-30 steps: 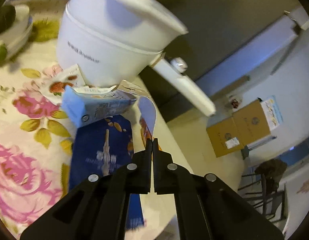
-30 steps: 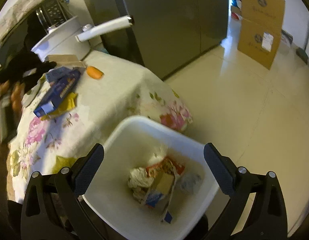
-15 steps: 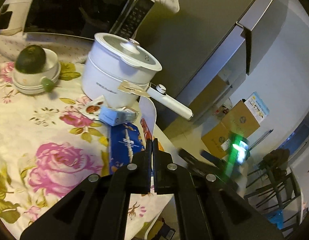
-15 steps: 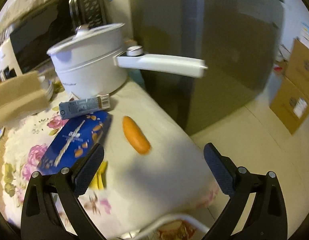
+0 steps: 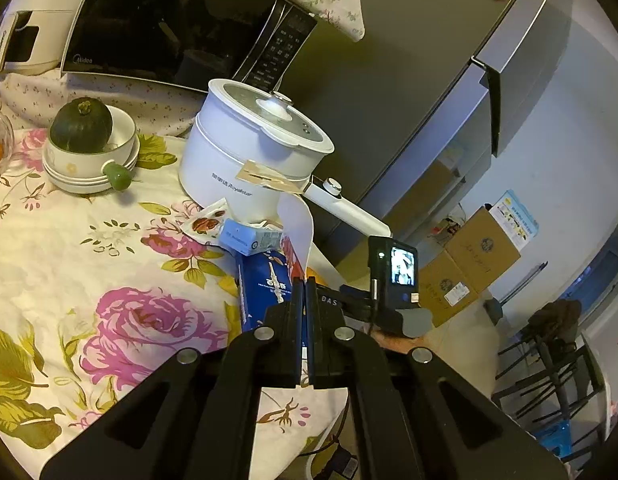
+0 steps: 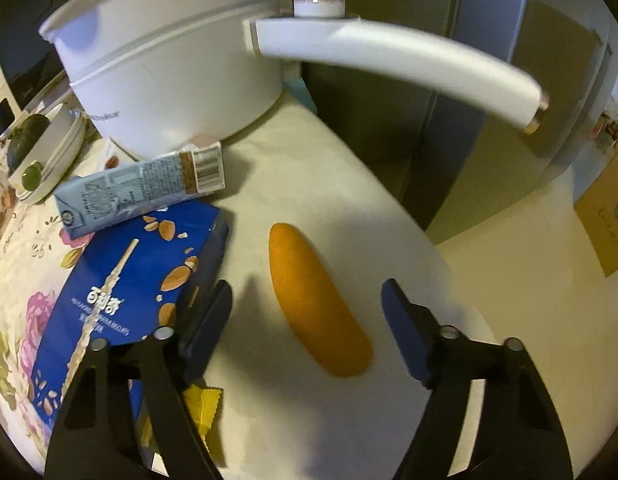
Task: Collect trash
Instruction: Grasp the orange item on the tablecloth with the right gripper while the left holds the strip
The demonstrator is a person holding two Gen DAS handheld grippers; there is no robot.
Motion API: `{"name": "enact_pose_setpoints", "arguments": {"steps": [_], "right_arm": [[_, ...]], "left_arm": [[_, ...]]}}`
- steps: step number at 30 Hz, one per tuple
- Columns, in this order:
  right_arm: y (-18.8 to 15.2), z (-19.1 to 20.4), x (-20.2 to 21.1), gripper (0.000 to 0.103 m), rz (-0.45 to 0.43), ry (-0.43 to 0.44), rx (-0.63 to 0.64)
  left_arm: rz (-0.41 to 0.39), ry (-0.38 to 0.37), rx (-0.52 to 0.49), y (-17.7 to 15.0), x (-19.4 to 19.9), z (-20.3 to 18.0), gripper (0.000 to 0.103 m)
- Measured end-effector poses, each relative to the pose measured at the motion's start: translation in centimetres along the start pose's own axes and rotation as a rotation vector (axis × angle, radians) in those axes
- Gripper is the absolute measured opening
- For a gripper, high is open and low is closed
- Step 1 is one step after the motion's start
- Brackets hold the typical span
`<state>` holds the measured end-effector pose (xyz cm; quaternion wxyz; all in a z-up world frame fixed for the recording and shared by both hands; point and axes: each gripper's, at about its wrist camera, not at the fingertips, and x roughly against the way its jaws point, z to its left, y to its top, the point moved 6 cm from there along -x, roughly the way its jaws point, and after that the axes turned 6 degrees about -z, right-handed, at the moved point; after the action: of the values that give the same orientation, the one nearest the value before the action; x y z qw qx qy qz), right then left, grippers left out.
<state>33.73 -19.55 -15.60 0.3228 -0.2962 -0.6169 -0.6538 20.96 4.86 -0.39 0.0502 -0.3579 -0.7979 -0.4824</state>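
Observation:
My left gripper (image 5: 304, 284) is shut on a thin white wrapper with a torn brown flap (image 5: 297, 220), held up above the table. My right gripper (image 6: 307, 294) is open, its fingers either side of an orange oblong piece (image 6: 315, 300) on the cloth, low over it. A dark blue snack box (image 6: 121, 292) lies left of it, also in the left wrist view (image 5: 265, 280). A light blue carton (image 6: 141, 196) lies on its side behind the box (image 5: 249, 236). A yellow wrapper (image 6: 205, 404) peeks from under the box.
A white electric pot (image 5: 249, 148) with a long handle (image 6: 397, 60) stands just behind the trash. A bowl stack with a green squash (image 5: 85, 144) sits at the left, a microwave (image 5: 169, 28) behind. The table edge and a grey fridge (image 5: 409, 80) are to the right.
My right gripper left the white bin and came down over the table, closing in on the orange piece. My left gripper rose and pulled back with the wrapper.

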Motion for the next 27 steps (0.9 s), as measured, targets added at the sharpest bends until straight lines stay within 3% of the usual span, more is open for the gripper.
{"name": "enact_pose_setpoints", "arguments": {"steps": [1, 2, 4, 5, 18, 27], "right_arm": [[-0.2, -0.1, -0.2, 0.049, 0.016, 0.005, -0.008], [-0.1, -0.2, -0.1, 0.046, 0.006, -0.003, -0.007], [-0.2, -0.1, 0.0, 0.021, 0.013, 0.012, -0.009], [-0.2, 0.0, 0.2, 0.016, 0.015, 0.02, -0.01], [0.0, -1.5, 11.6, 0.013, -0.232, -0.001, -0.021], [-4.7, -3.5, 19.6, 0.013, -0.304, -0.036, -0.073]], "left_arm": [[0.002, -0.001, -0.002, 0.0, 0.0, -0.1, 0.001], [0.002, 0.0, -0.005, -0.1, -0.1, -0.1, 0.001], [0.004, 0.002, -0.008, -0.2, -0.2, -0.2, 0.001], [0.005, 0.002, -0.007, -0.2, -0.2, -0.2, 0.001], [0.001, -0.04, -0.037, -0.9, 0.5, -2.7, 0.001], [0.016, -0.094, -0.082, -2.5, 1.4, -6.0, 0.001]]}}
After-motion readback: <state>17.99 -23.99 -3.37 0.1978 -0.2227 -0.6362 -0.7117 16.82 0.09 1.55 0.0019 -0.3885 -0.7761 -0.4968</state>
